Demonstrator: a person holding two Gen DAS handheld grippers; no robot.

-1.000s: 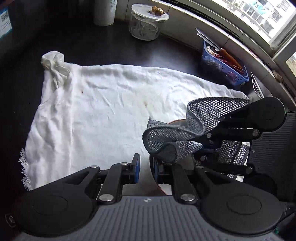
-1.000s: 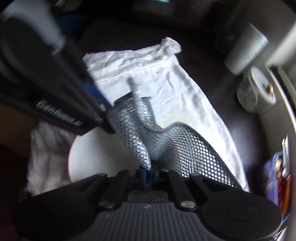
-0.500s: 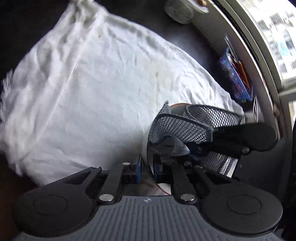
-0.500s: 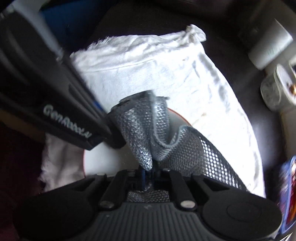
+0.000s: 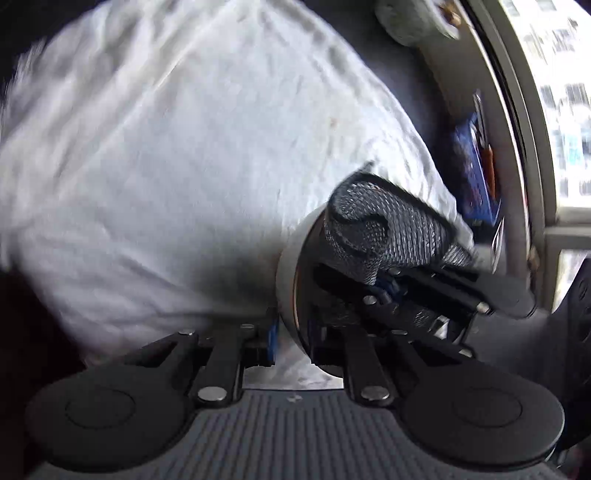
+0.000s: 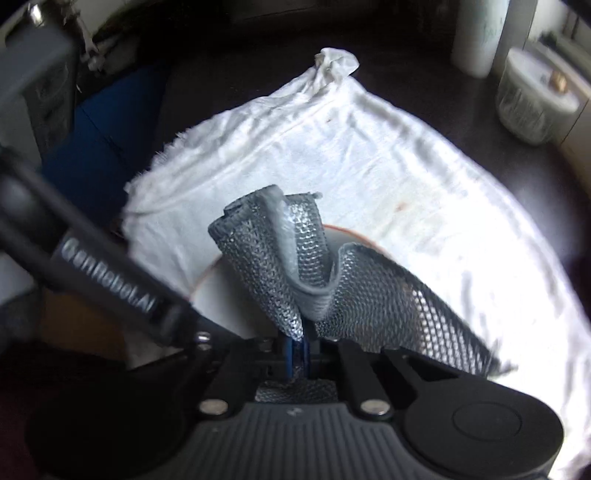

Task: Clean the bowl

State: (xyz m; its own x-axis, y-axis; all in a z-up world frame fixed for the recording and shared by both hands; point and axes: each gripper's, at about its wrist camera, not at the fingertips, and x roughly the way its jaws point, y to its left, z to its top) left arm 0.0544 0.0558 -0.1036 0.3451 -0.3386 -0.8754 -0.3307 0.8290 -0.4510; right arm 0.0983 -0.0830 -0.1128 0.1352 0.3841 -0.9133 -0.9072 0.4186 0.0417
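Note:
A white bowl (image 5: 286, 275) with a brown rim is held tilted above a white towel (image 5: 166, 166). My left gripper (image 5: 291, 341) is shut on the bowl's rim, one finger inside and one outside. My right gripper (image 6: 301, 350) is shut on a grey mesh cloth (image 6: 291, 266), which is folded and pressed into the bowl (image 6: 225, 295). In the left wrist view the mesh cloth (image 5: 373, 236) fills the bowl's mouth with the right gripper (image 5: 388, 290) behind it. The left gripper's arm crosses the left of the right wrist view.
The white towel (image 6: 406, 177) lies spread on a dark table. A lidded glass jar (image 6: 532, 107) and a white cylinder (image 6: 480, 33) stand at the far edge. A blue basket (image 5: 476, 166) with utensils sits by the window sill.
The bowl has tipped further onto its side in my left gripper and both views have swung. The mesh cloth has pushed deeper into the bowl and folded tighter.

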